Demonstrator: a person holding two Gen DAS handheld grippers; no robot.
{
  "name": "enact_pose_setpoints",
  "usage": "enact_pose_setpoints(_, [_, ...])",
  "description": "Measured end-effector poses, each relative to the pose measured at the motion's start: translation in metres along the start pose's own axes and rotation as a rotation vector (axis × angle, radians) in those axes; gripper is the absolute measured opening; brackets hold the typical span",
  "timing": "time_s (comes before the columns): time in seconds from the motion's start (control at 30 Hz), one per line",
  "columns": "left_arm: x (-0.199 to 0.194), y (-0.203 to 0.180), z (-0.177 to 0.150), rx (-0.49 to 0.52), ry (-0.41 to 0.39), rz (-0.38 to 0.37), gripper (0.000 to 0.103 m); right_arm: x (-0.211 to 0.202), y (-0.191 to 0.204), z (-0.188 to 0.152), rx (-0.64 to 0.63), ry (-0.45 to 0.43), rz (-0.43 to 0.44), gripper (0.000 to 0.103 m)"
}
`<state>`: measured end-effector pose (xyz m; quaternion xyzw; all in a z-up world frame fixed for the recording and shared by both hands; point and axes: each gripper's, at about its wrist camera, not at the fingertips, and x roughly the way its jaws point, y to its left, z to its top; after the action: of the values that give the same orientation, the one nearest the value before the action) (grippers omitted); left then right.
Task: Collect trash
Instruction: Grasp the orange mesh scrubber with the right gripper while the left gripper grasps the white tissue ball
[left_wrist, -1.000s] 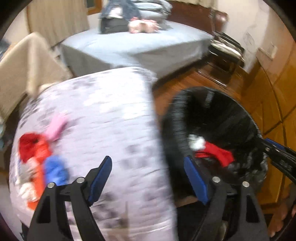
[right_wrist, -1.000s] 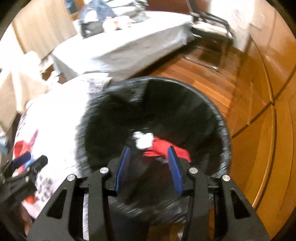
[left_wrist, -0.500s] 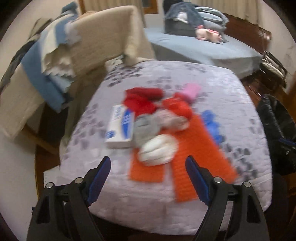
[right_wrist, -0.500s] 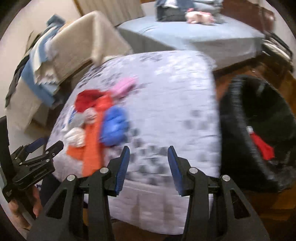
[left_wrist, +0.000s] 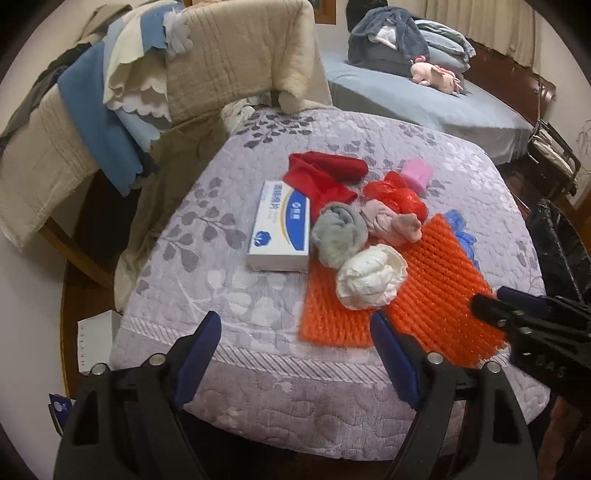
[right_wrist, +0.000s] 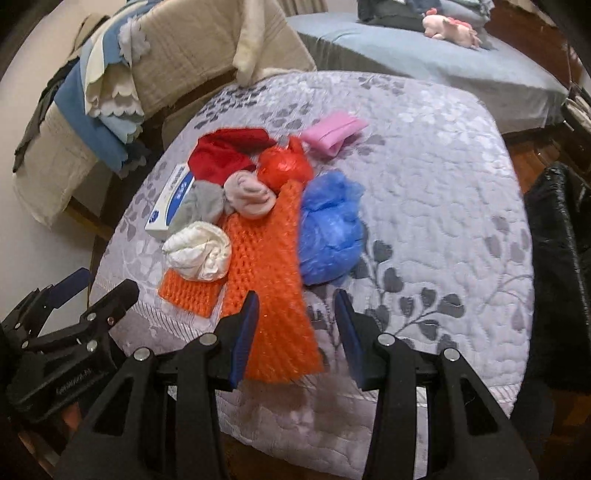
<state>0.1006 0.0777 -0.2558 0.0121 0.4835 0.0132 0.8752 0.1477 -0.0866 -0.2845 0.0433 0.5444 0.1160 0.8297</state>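
On the quilted table (left_wrist: 258, 302), a heap of trash: orange netting (right_wrist: 266, 258), blue bag (right_wrist: 328, 229), white wad (left_wrist: 369, 280). Left gripper (left_wrist: 295, 354) and right gripper (right_wrist: 295, 321) hover empty, jaws apart; at far right, probably the black bin (right_wrist: 557, 258).

A table draped in a lilac leaf-patterned quilt (left_wrist: 258, 288) is seen in the foreground. Behind it, a chair (left_wrist: 236, 66) is hung with beige and blue blankets. A blue-sheeted bed (left_wrist: 424, 107) is set further back, on a wooden floor (right_wrist: 524, 147).
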Motion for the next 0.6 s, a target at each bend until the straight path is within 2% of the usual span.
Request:
enact_pose_setpoints(0.07, [0.001, -0.002, 0.0, 0.003, -0.001, -0.007, 0.081, 0.005, 0.001, -0.001, -0.005, 0.013, 0.001, 0.036])
enact_pose_setpoints(0.17, [0.003, -0.005, 0.001, 0.007, 0.002, -0.012, 0.081, 0.01, 0.001, -0.002, -0.016, 0.042, 0.02, 0.015])
enact_pose_setpoints(0.37, [0.004, -0.011, 0.003, 0.005, 0.005, -0.02, 0.081, -0.002, -0.003, -0.001, -0.015, 0.016, 0.044, 0.011])
enact_pose_setpoints(0.6, [0.008, -0.022, 0.006, 0.011, 0.012, -0.039, 0.082, -0.031, -0.019, 0.007, 0.002, -0.058, 0.038, 0.011])
